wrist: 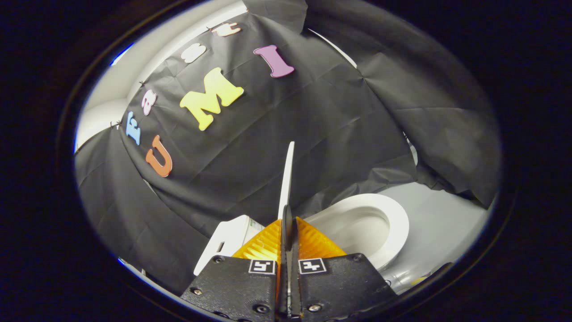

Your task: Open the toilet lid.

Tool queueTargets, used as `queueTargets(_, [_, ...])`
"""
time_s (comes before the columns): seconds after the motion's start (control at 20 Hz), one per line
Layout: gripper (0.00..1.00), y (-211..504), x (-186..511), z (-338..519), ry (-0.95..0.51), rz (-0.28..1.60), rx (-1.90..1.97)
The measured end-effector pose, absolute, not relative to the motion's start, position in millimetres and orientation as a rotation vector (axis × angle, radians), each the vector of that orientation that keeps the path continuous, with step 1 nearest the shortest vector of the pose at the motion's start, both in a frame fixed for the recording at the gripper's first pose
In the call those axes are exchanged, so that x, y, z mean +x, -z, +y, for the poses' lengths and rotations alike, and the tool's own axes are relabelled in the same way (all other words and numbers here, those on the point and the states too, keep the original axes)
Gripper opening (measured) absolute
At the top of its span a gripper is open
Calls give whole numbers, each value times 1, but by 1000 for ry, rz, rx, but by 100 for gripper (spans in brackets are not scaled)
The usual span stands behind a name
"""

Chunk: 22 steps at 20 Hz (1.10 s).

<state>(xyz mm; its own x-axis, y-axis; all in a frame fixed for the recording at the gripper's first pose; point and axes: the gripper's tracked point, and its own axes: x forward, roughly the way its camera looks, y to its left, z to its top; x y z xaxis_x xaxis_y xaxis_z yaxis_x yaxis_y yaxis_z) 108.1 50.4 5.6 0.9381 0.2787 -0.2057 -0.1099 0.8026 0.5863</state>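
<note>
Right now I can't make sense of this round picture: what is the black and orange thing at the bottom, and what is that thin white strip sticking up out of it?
You are looking through a camera that rides on a handheld gripper, a two-fingered tool a person carries; there is no robot arm. The camera looks forward along the fingers, which are the orange wedges on black plates, each plate carrying a small square marker. The wide lens bends everything into a circle.

The thin white strip is the toilet lid, seen edge-on. It runs up from between the jaws, which are closed on it from both sides, and it has been lifted: the toilet seat and the open bowl lie just ahead on one side. On the other side is the white tank. Under the toilet is a grey floor; behind hangs the booth's black cloth wall.
</note>
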Motion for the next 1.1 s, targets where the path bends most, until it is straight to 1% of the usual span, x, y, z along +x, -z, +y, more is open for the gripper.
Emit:
queueTargets(0.65, [6,-29,103,94,-211,247,508])
queueTargets(1.1, [6,-49,97,147,-203,188,353])
